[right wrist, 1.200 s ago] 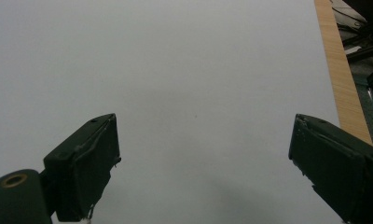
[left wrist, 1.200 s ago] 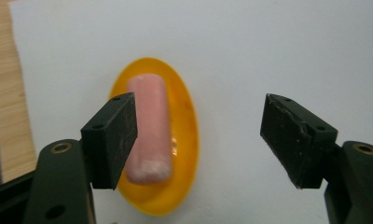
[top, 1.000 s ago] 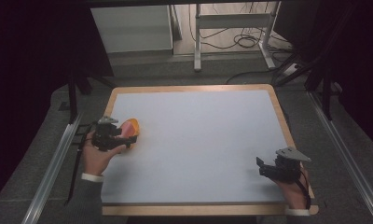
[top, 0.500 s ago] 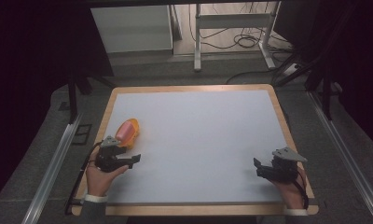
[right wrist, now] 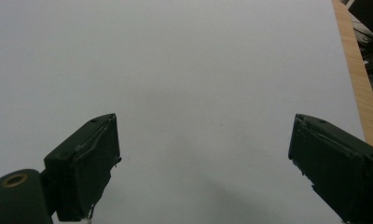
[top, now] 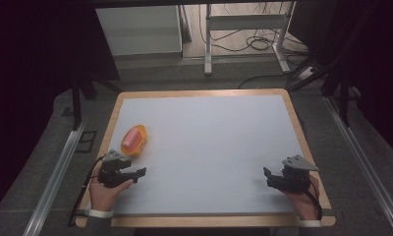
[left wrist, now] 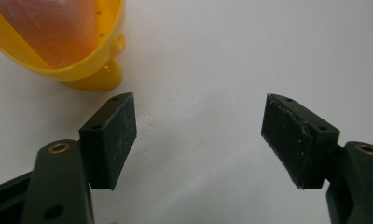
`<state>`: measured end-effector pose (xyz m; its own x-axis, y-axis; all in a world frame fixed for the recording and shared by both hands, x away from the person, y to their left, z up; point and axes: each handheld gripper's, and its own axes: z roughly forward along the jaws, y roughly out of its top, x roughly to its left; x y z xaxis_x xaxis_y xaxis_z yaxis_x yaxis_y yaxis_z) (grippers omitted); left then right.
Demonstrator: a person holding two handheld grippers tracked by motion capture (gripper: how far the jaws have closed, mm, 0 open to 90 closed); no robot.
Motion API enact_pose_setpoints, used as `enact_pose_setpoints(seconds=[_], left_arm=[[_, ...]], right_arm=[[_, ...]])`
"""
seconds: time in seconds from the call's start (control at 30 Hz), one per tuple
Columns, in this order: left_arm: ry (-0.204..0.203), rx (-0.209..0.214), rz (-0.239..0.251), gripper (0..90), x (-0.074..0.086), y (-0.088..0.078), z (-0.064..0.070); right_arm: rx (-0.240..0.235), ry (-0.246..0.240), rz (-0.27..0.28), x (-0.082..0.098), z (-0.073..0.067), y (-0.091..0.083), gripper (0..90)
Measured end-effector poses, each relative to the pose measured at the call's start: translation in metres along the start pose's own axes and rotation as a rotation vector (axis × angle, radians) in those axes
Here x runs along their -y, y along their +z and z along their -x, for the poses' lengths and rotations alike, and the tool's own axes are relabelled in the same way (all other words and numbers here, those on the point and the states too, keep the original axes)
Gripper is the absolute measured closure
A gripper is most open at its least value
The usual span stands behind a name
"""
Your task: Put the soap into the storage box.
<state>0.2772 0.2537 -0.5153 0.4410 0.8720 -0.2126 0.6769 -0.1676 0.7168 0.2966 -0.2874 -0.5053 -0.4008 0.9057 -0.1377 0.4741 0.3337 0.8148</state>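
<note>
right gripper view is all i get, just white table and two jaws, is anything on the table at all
Observer: Yes, an orange and yellow object lies near the table's left edge.
Operator: is the left gripper holding it
Observer: No. The left gripper sits nearer the person, jaws wide open with only bare table between them.
Operator: how close is it to the thing
Observer: In the left gripper view the object's yellow rim lies just beyond one fingertip, off to the side, not between the jaws.

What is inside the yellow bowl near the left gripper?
A pink-orange object lies inside the yellow bowl and rises above its rim. What it is, and whether anything lies beneath it, cannot be seen.
</note>
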Motion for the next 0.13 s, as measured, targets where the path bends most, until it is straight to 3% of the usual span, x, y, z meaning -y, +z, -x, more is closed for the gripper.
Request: enact_pose_setpoints(seconds=[0.13], left_arm=[[-0.003, -0.003, 0.009, 26.9, -0.0005, -0.0015, -0.0007]], right_arm=[[-0.027, 0.018, 0.021, -0.0034, 0.0001, -0.0031, 8.5]])
